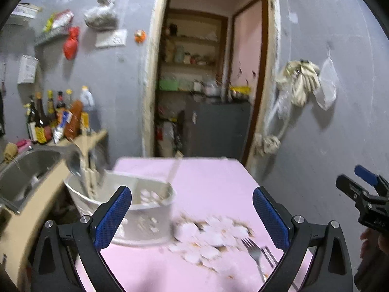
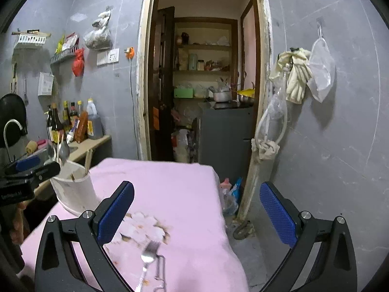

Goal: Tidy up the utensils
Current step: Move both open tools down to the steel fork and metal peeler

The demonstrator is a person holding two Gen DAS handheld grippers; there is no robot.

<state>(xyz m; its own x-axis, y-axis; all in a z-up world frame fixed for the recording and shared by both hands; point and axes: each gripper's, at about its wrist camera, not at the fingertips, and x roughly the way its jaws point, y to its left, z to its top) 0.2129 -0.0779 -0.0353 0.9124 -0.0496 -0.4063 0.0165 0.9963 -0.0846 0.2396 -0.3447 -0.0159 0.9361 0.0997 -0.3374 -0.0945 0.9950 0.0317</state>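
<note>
Black frames, blue textured fingers (image 1: 114,219)

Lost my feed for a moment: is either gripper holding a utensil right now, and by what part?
Nothing is held. The left gripper and right gripper both have their jaws wide open and empty. The fork lies on the pink tablecloth.

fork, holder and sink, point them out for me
fork (image 2: 148,255), right wrist view, on its head where tines meet neck
holder (image 1: 145,221), left wrist view, on its front wall
sink (image 1: 24,170), left wrist view, on its steel basin
</note>
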